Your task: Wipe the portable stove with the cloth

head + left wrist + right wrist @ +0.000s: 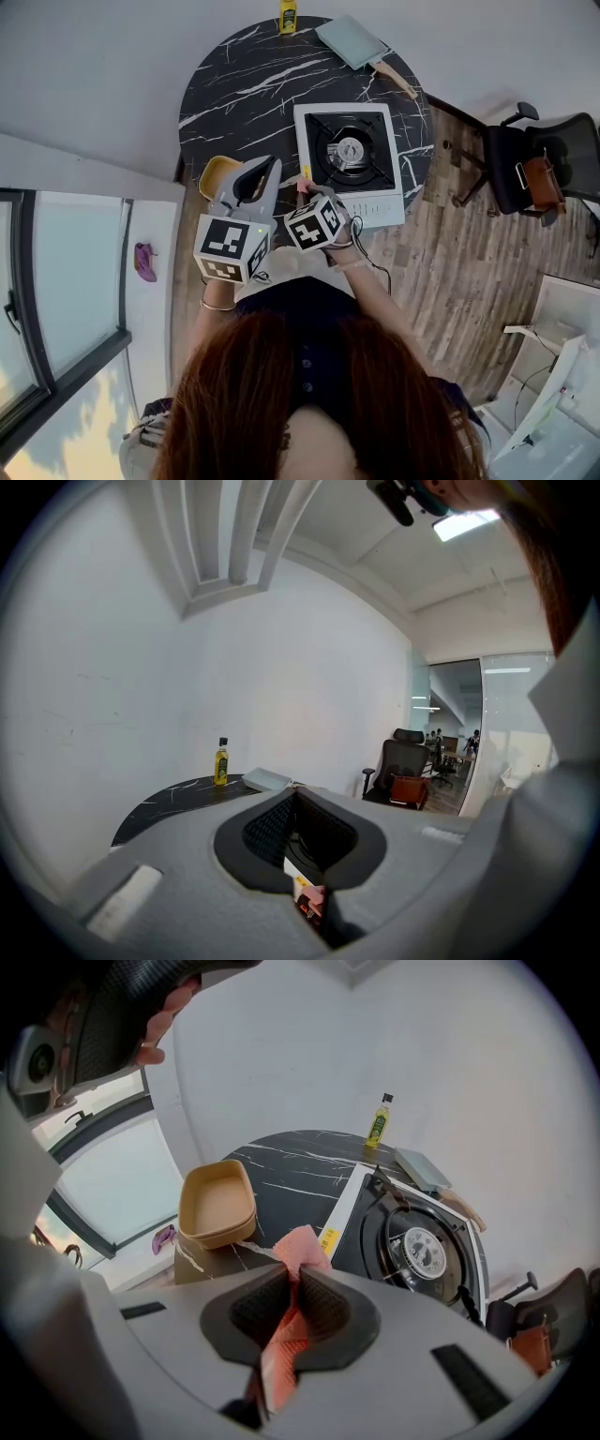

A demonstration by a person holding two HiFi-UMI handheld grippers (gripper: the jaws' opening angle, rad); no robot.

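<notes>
The white portable stove (395,202) with its black burner top sits on the near right of the round black marble table (234,84). My right gripper (306,194) hovers at the stove's near left corner, shut on a pink cloth (302,187). In the right gripper view the cloth (300,1246) bunches up between the pads of that gripper (292,1277), just short of the stove (361,1206). My left gripper (265,165) is beside it to the left, jaws together with nothing in them (295,803).
A tan tray (214,174) (217,1202) lies on the table's near left edge. At the far side stand a yellow oil bottle (288,16) (378,1121) and a grey-green board (352,39). A black office chair (534,169) stands to the right on the wood floor.
</notes>
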